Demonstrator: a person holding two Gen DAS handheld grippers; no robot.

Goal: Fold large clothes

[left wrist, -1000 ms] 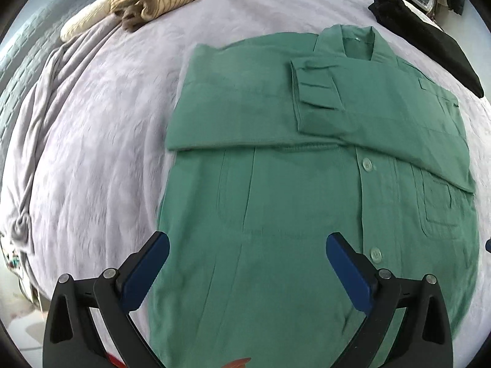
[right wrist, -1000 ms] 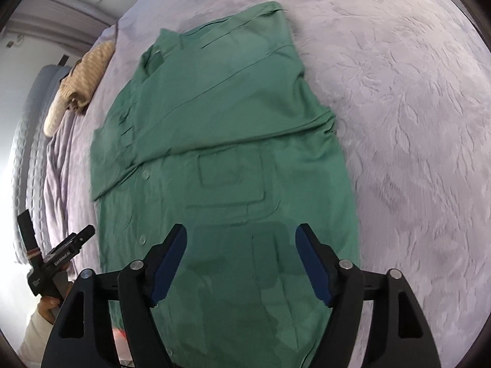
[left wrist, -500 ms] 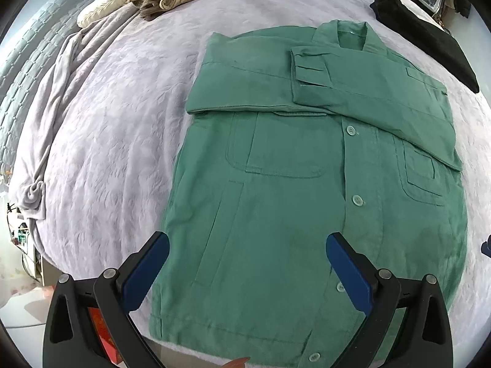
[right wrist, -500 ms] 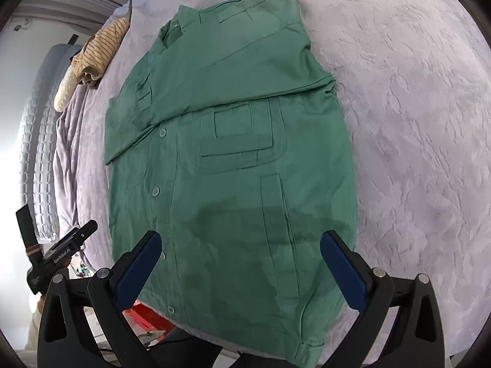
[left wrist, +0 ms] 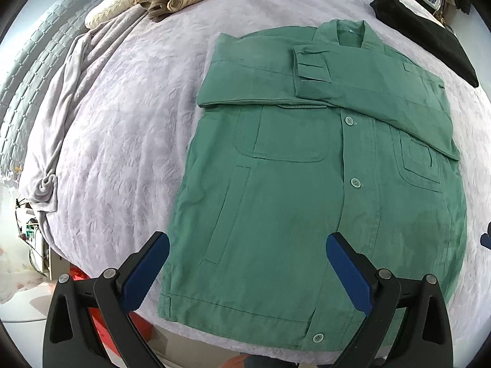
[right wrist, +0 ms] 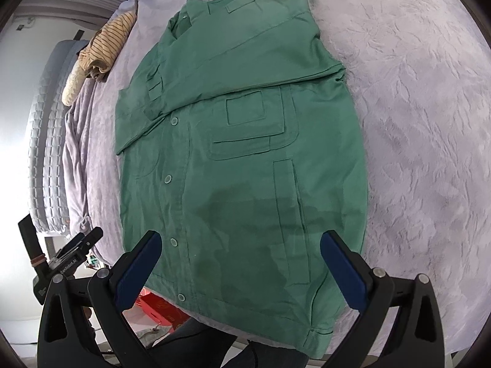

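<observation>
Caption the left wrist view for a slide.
Open left gripper hovering over the hem of a green jacket, sleeves folded across, on a bed.

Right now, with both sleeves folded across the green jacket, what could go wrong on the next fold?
1. The hem lies at the bed's edge; a pull could drag the jacket off.
2. The crossed sleeves lie loose and may slide open when the hem is lifted.
3. Both the left gripper and right gripper are open and hold nothing; uneven grabs may skew the fold.
</observation>
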